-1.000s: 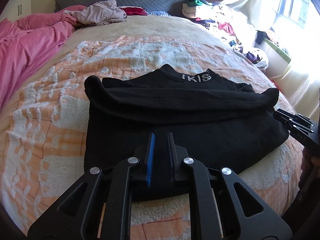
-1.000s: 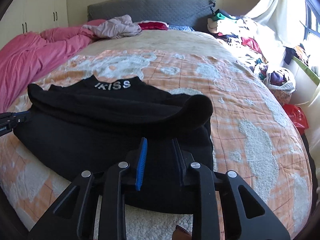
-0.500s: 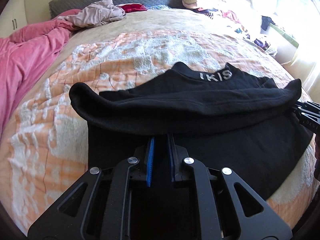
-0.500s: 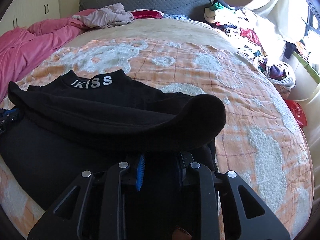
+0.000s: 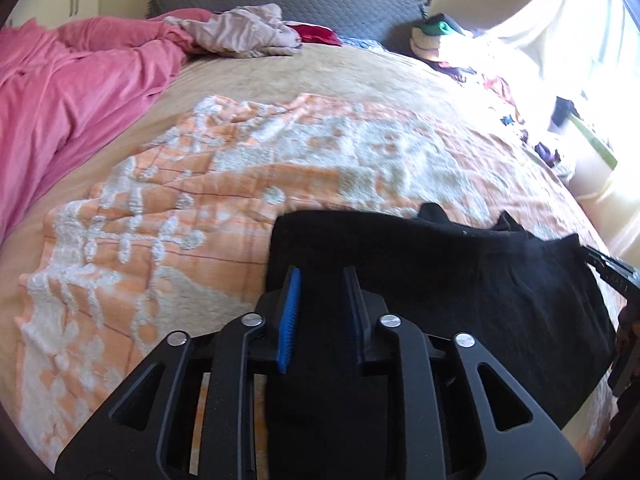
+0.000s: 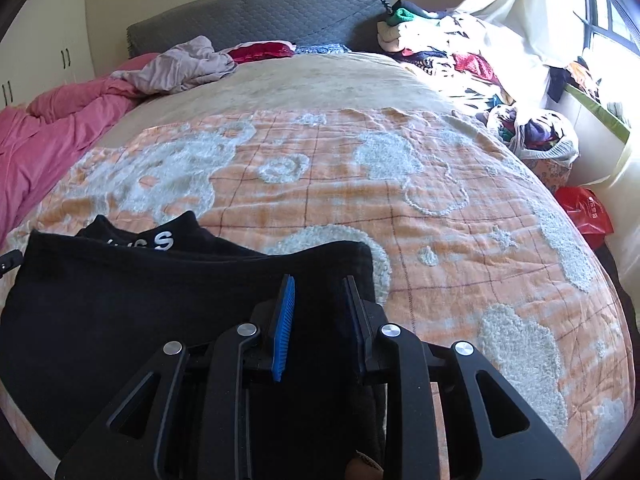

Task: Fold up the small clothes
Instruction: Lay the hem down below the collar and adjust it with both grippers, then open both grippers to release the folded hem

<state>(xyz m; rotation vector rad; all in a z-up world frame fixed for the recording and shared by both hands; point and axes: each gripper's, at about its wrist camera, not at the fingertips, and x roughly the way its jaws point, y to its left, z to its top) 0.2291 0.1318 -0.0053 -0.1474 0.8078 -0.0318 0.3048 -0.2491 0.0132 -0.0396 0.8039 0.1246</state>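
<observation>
A black top (image 5: 460, 280) lies on the orange-and-white blanket (image 5: 208, 184), its near edge folded forward over itself. My left gripper (image 5: 320, 276) sits at the fold's left corner. Its jaws are opening, with black cloth lying loose between the blue pads. My right gripper (image 6: 319, 280) is shut on the black top (image 6: 140, 300) at the fold's right corner. Cloth fills the gap between its fingers. The folded edge covers most of the white collar lettering (image 6: 162, 241). Each gripper shows at the edge of the other's view: the right gripper (image 5: 612, 276) and the left gripper (image 6: 10, 260).
A pink duvet (image 6: 40, 132) is bunched along the left of the bed. A mauve garment (image 6: 184, 66) lies by the grey headboard (image 6: 260, 12). A clothes pile (image 6: 440, 52), a bag of clothes (image 6: 536, 136) and a red bag (image 6: 588, 212) line the right side.
Both grippers carried the top's near hem forward toward the collar, so the fold now hides most of the lettering. The left jaws have widened; the right gap looks the same.
</observation>
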